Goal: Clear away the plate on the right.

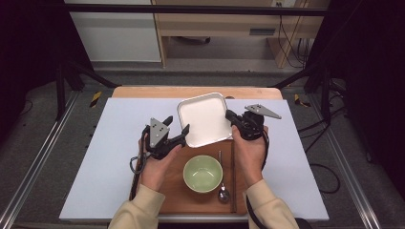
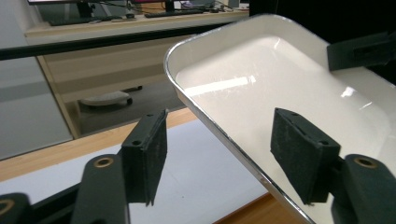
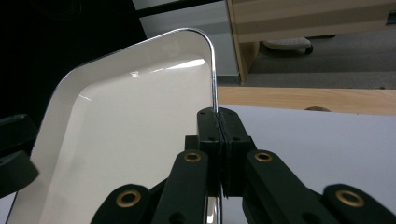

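Note:
A white square tray (image 1: 205,119) with a shiny rim is at the middle of the table, tilted, with its left edge raised off the mat. My right gripper (image 1: 230,116) is shut on the tray's right rim; in the right gripper view the jaws (image 3: 218,116) meet on the thin edge of the tray (image 3: 130,140). My left gripper (image 1: 177,125) is at the tray's left edge. In the left gripper view its jaws (image 2: 224,158) stand apart astride the rim of the tray (image 2: 261,88), with neither pad touching it.
A wooden board (image 1: 181,195) lies near the front on a pale mat (image 1: 110,157). On it are a green bowl (image 1: 203,172), a metal spoon (image 1: 222,191) and chopsticks (image 1: 233,176). The table's wooden far edge (image 1: 191,91) lies behind the tray.

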A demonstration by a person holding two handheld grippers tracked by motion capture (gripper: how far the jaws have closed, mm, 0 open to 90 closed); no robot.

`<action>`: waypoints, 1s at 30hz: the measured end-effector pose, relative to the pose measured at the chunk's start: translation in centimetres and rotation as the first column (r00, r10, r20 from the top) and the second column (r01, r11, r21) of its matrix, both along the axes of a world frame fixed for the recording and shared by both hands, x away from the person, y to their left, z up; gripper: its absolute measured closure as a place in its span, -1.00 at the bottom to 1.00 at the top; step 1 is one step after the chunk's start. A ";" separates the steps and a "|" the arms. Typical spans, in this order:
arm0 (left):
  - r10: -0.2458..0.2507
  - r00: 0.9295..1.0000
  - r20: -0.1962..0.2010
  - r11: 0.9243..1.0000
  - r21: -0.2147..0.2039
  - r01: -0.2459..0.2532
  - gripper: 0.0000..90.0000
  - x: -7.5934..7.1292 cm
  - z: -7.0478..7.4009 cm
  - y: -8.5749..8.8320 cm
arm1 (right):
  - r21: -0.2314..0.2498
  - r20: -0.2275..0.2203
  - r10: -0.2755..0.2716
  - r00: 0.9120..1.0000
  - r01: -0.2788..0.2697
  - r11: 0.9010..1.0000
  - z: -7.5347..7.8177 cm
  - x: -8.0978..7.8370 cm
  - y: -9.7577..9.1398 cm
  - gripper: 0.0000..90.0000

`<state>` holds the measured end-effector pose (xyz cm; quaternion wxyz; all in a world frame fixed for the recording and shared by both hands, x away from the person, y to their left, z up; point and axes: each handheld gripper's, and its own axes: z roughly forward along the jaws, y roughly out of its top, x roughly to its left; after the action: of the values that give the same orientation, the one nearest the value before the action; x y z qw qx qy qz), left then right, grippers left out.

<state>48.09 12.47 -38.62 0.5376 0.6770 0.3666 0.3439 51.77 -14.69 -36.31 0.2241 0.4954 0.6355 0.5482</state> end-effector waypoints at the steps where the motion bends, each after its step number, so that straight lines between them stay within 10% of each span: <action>1: 0.006 1.000 0.000 1.000 0.005 -0.006 -0.17 0.0 0.0 -0.1 | 0.000 0.003 -0.004 1.000 0.004 1.000 0.1 0.0 0.1 0.98; 30: 0.086 0.996 -0.018 0.986 -0.141 -0.088 0.55 0.7 -0.9 0.6 | 0.017 0.032 -0.053 0.998 0.052 0.998 -0.5 -1.1 2.2 0.98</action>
<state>48.77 13.08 -39.54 0.5668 0.6224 0.4225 0.3359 50.72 -12.53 -36.84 0.2445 0.5047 0.6141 0.5553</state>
